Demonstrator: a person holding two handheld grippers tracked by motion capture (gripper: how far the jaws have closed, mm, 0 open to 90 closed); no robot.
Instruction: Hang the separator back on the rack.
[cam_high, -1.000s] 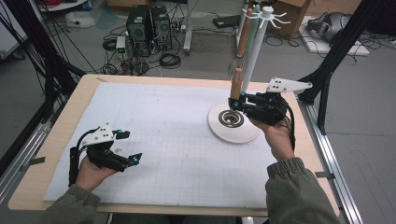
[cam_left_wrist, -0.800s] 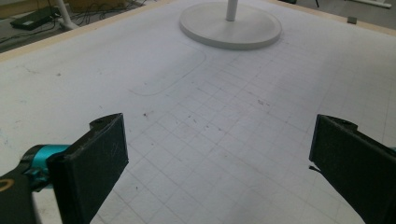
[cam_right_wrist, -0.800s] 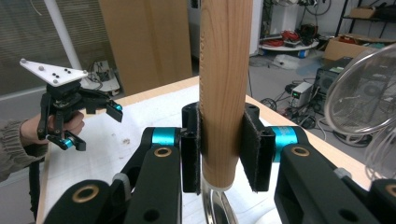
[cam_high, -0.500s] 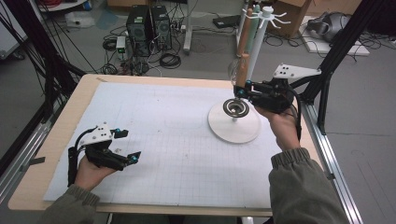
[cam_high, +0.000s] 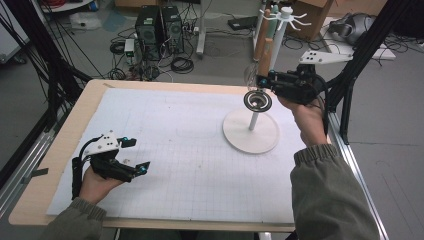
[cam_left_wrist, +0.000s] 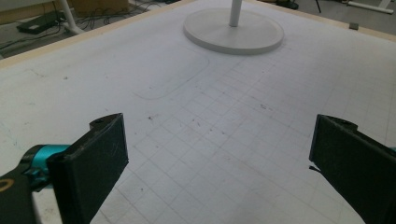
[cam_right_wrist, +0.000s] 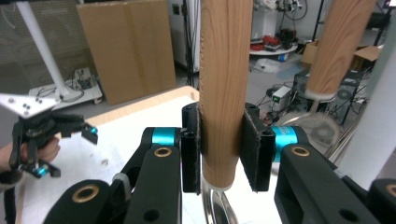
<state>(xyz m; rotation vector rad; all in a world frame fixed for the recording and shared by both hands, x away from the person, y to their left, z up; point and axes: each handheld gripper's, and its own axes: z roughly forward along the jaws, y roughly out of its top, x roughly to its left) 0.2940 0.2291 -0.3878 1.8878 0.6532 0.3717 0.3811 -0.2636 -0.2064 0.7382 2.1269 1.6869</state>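
A whisk with a wooden handle (cam_right_wrist: 225, 70) stands upright between the pads of my right gripper (cam_right_wrist: 223, 140), which is shut on it. In the high view my right gripper (cam_high: 266, 80) holds it beside the white stand's pole (cam_high: 254, 120), with the wire head (cam_high: 257, 101) hanging in the air above the round base (cam_high: 235, 135). A second wooden-handled utensil (cam_high: 262, 27) hangs from the hooks at the stand's top (cam_high: 287, 12). My left gripper (cam_high: 136, 155) rests low on the white mat at the near left. It is open with nothing between its jaws (cam_left_wrist: 219, 158).
A white gridded mat (cam_high: 190, 150) covers the wooden table (cam_high: 65, 145). The stand's base (cam_left_wrist: 233, 30) lies ahead of the left gripper. Black frame bars (cam_high: 350, 85), cables and computer towers (cam_high: 160, 22) stand beyond the table's far edge.
My right gripper has risen with the whisk, lifting its wire head from the stand's base into the air beside the pole. The left gripper has stayed where it was.
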